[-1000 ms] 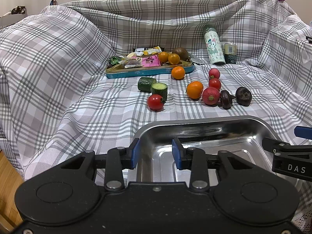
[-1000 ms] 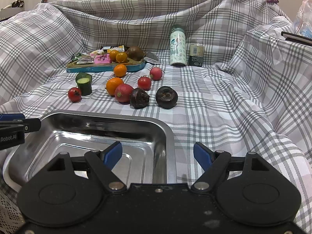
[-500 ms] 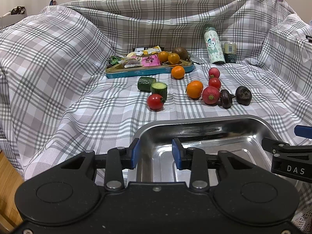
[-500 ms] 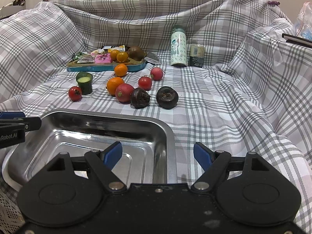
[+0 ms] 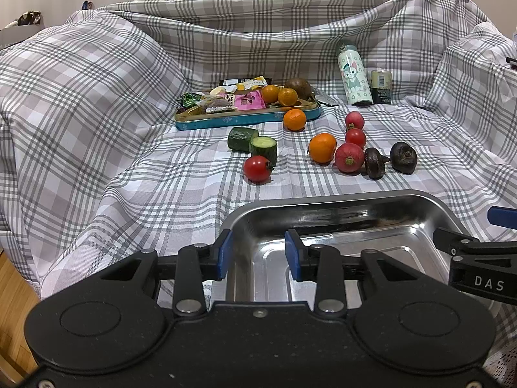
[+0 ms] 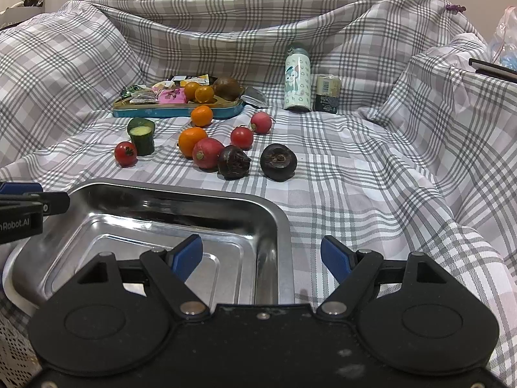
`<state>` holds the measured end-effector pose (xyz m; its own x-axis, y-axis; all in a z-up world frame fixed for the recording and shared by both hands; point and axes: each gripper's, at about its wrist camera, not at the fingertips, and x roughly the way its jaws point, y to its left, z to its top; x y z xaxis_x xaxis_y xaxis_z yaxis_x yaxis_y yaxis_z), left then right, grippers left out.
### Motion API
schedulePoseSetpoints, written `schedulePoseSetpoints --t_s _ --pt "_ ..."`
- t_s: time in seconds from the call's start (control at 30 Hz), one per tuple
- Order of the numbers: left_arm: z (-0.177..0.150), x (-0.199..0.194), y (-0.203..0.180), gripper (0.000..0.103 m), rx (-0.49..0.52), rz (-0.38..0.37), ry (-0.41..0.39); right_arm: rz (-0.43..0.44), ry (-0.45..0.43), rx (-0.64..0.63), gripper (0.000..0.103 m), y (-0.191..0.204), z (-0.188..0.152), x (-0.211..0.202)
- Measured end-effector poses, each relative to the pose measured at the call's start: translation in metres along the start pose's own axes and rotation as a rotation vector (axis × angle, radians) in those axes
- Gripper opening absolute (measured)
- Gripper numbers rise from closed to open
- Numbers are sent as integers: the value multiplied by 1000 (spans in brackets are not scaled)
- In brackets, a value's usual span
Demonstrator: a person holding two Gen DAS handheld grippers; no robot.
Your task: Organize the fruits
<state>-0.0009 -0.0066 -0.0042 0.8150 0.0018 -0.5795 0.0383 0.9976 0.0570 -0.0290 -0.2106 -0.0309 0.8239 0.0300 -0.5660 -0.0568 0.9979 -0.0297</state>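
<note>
Well beyond both grippers' fingers, fruits

A cartoon-printed bottle stands upright on the plaid cloth. A small dark can stands just right of it. Snack packets lie left of it.

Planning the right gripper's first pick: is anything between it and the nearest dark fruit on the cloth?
Nothing visible blocks it. The right gripper is open over the right rim of the steel tray, and only bare plaid cloth lies between that rim and the dark fruit.
</note>
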Motion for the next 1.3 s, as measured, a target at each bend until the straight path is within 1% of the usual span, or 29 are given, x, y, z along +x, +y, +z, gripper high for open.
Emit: schedulePoseSetpoints --t_s 0.47,0.83,0.9,1.0,1.13,1.23,1.3 --pt "-2 0 0 44 8 -11 12 -1 -2 -5 82 1 -1 0" --pt "3 -7 3 44 -6 -59 12 6 -10 -12 82 1 -1 -3" --pt "4 -7 3 44 -9 -71 16 -3 -24 -7 82 1 -1 -5" --pt "4 -7 3 44 -16 -98 32 -42 -72 -14 82 1 -2 -9" --pt "7 -10 0 44 -9 -102 31 -78 -109 -17 82 -1 -2 -13" --pt "13 -10 0 44 -20 -111 40 -71 -108 -10 82 -4 0 -15" --pt "18 -7 0 44 -23 -95 54 -50 -94 0 82 -6 4 -16"
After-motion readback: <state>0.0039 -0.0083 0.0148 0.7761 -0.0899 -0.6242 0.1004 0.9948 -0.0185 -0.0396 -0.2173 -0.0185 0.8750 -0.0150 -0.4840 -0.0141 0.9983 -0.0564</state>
